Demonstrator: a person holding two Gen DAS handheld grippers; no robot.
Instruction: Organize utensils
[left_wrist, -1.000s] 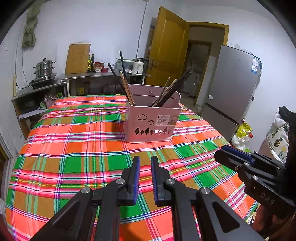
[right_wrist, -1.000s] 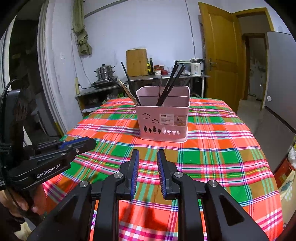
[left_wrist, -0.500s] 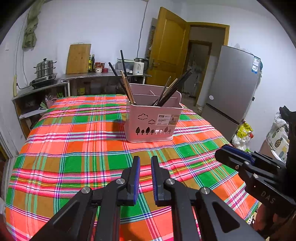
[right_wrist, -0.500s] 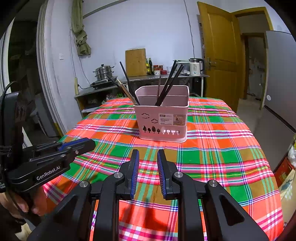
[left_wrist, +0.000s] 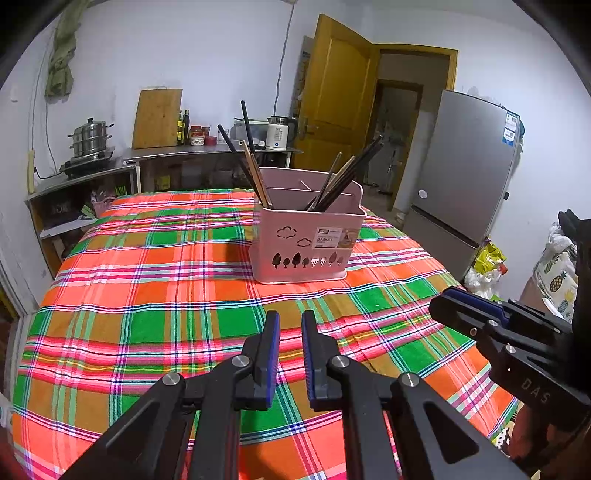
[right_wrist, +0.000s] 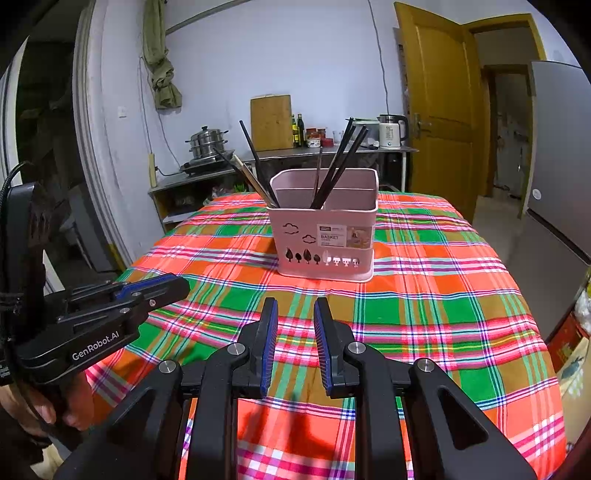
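A pink utensil basket (left_wrist: 306, 243) (right_wrist: 325, 236) stands upright near the middle of the plaid-covered table (left_wrist: 147, 295). Dark and wooden chopsticks (left_wrist: 255, 173) (right_wrist: 340, 162) lean out of its left and right compartments. My left gripper (left_wrist: 290, 317) hovers over the cloth in front of the basket, its jaws nearly together and empty. My right gripper (right_wrist: 295, 304) hovers beside it with a wider gap and nothing between its pads. Each gripper shows in the other's view: the right gripper (left_wrist: 454, 299) and the left gripper (right_wrist: 166, 286). No loose utensils lie on the cloth.
A counter along the back wall holds a steamer pot (left_wrist: 90, 138), a cutting board (left_wrist: 157, 118), bottles and a kettle (left_wrist: 277, 134). A fridge (left_wrist: 465, 177) and an open yellow door (left_wrist: 336, 96) are on the right. A hand (right_wrist: 48, 410) holds the left gripper's handle.
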